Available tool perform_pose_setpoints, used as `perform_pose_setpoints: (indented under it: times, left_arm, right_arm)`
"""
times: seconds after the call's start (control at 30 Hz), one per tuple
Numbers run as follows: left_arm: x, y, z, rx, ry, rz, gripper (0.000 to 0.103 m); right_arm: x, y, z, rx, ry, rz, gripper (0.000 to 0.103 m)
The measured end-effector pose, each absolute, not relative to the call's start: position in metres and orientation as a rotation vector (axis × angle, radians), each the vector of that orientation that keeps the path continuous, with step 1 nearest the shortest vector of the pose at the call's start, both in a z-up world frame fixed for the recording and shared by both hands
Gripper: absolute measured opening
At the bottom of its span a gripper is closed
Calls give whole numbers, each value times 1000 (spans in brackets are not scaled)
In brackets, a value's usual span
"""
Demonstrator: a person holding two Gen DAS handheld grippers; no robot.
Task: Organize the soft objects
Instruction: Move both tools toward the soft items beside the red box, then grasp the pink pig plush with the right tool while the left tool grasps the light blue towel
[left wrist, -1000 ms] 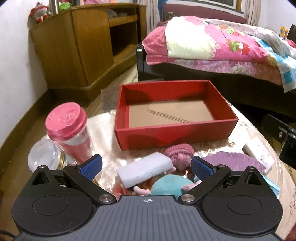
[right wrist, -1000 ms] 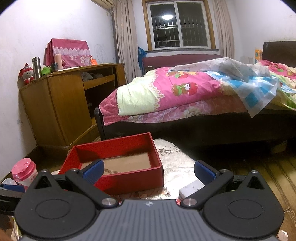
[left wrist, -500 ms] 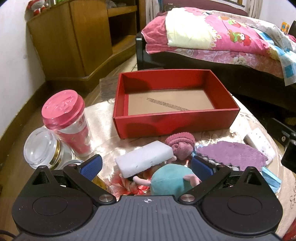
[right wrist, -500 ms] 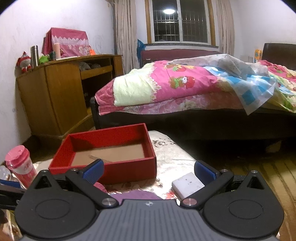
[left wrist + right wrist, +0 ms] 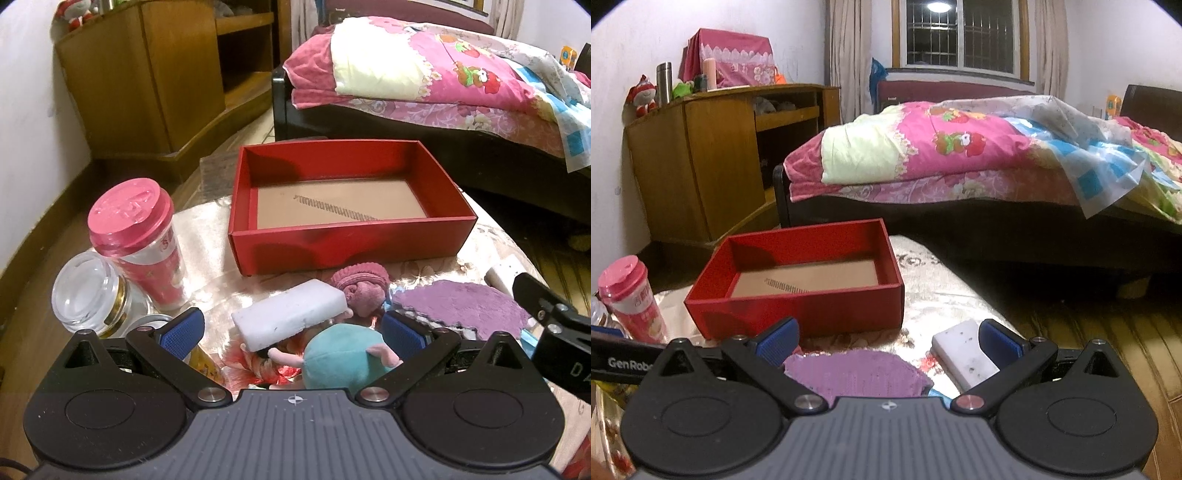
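Observation:
A red box (image 5: 351, 245) (image 5: 798, 314) with a brown floor sits open on the small table. Just in front of it lie a white sponge (image 5: 291, 319), a mauve knitted toy (image 5: 360, 286), a teal plush (image 5: 341, 363) and a purple cloth (image 5: 461, 314) (image 5: 855, 373). My left gripper (image 5: 291, 330) is open above the sponge and the teal plush, holding nothing. My right gripper (image 5: 888, 338) is open over the purple cloth, with a white speckled block (image 5: 964, 356) beside its right finger. Part of the right gripper shows at the right edge of the left wrist view.
A pink-lidded cup (image 5: 138, 236) (image 5: 629, 299) and a glass jar (image 5: 90, 295) stand at the table's left. A bed with a pink quilt (image 5: 960, 155) lies beyond the table, and a wooden cabinet (image 5: 720, 155) stands at the back left. Wooden floor lies to the right.
Both grippers have risen and tilted down, so the soft things on the table show more fully. The purple cloth and white block have come into the right wrist view. Both stay open.

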State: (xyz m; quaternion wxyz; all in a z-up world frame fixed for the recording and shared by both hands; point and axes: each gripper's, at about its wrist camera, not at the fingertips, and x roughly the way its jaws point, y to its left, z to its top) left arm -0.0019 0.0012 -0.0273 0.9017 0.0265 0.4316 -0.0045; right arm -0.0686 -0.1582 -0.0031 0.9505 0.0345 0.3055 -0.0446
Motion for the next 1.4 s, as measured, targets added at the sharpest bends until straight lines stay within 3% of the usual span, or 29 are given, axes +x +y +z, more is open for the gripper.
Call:
perform_pose_setpoints:
  times: [1.07,1.4]
  left_arm:
    - [-22,-3,-32,125,888,-81,98]
    - [-54,8,-49,149,964,-168,97]
  right_arm:
    - [-85,-158,-15,-3,721,-56,79]
    - [-90,-165,-19,8,779,28,79]
